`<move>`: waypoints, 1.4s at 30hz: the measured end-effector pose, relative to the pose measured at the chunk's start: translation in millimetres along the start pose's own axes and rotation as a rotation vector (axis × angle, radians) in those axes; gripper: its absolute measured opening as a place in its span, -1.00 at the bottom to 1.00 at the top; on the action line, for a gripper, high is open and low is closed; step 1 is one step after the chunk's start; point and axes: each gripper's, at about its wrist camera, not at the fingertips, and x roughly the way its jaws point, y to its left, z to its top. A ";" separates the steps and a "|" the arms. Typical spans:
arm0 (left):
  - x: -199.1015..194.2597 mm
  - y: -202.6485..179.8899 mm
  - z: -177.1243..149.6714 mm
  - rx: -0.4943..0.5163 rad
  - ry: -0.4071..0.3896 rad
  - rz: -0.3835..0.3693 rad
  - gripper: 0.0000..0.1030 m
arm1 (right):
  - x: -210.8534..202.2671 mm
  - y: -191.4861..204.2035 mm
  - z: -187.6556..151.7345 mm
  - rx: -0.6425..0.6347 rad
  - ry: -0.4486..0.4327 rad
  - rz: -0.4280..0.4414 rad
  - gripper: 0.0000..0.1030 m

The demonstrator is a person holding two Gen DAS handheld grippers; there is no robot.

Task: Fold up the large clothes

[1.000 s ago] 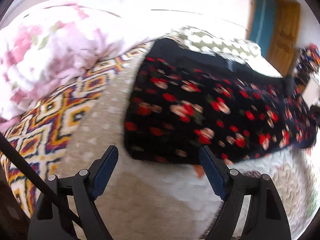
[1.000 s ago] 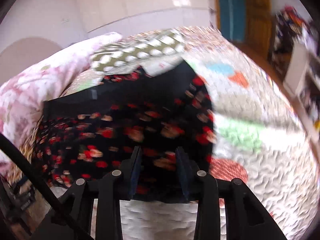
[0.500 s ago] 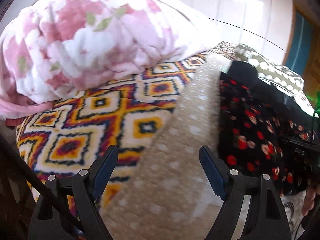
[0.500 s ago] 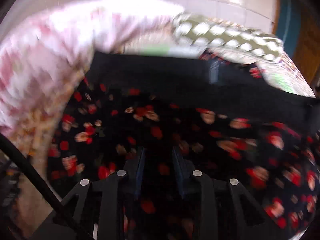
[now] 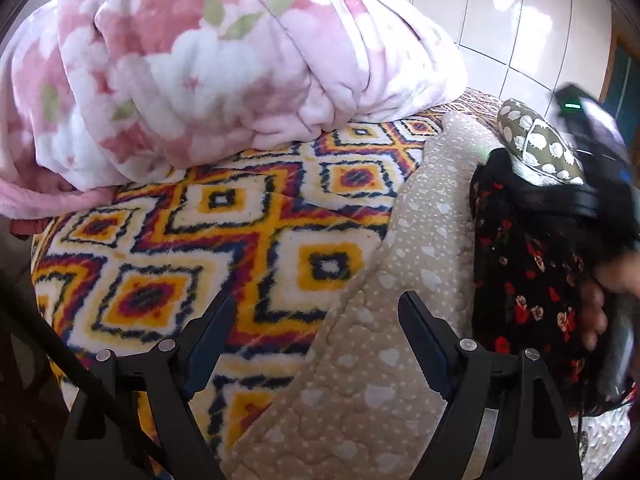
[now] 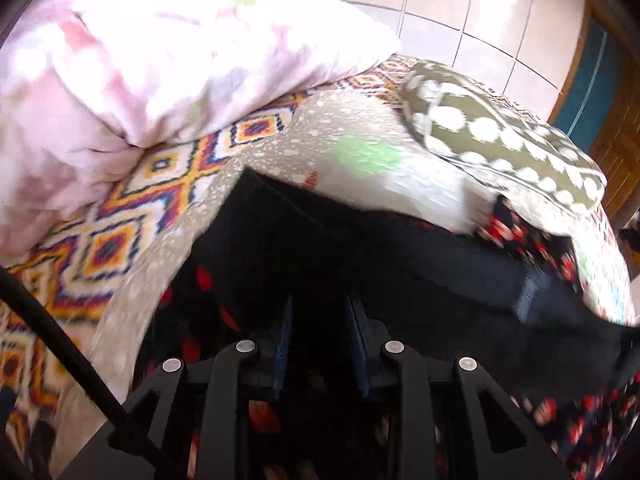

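Swung left off the floral garment (image 6: pixel 420 264), left gripper (image 5: pixel 316 320) jaws wide over bedspread (image 5: pixel 240 248); right gripper (image 6: pixel 320 336) jaws narrow, pinching garment.

Black garment (image 5: pixel 520 272) with red roses; pink-and-white floral blanket (image 5: pixel 208 64); orange, navy and white diamond-patterned rug (image 5: pixel 224 248); olive white-dotted pillow (image 6: pixel 500 136).

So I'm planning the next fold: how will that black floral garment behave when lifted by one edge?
Probably floppy: the black floral garment already drapes and creases over the bed. Likely light, since the right tongs carry a fold of it alone. Its plain black band looks thicker and may hang straighter.
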 end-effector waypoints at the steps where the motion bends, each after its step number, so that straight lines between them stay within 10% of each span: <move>1: 1.0 0.6 0.5 -0.001 -0.003 0.006 0.59 | 6.9 3.5 4.1 -0.006 0.014 -0.016 -0.40; 9: 9.6 0.0 0.3 -0.007 0.021 0.007 0.59 | -19.0 -10.6 3.9 0.055 -0.045 0.033 -0.34; 18: -7.5 -19.9 -4.2 0.028 -0.012 -0.022 0.59 | -104.8 -46.3 -131.2 0.075 -0.096 0.163 -0.27; 27: -29.1 -72.0 -22.0 0.178 -0.068 -0.070 0.59 | -117.3 -217.8 -221.8 0.429 -0.081 -0.077 -0.30; 31: -29.8 -97.5 -30.9 0.250 -0.073 -0.075 0.59 | -131.2 -269.3 -254.7 0.583 -0.097 -0.033 -0.77; 34: -30.7 -111.0 -34.9 0.271 -0.069 -0.085 0.59 | -147.4 -260.7 -256.5 0.577 -0.117 -0.080 -0.63; 36: -34.5 -118.2 -37.9 0.275 -0.066 -0.115 0.59 | -158.5 -239.8 -252.3 0.523 -0.151 -0.105 -0.12; 42: -38.0 -140.2 -55.7 0.342 -0.063 -0.124 0.62 | -152.5 -174.8 -243.1 0.387 -0.172 -0.072 -0.08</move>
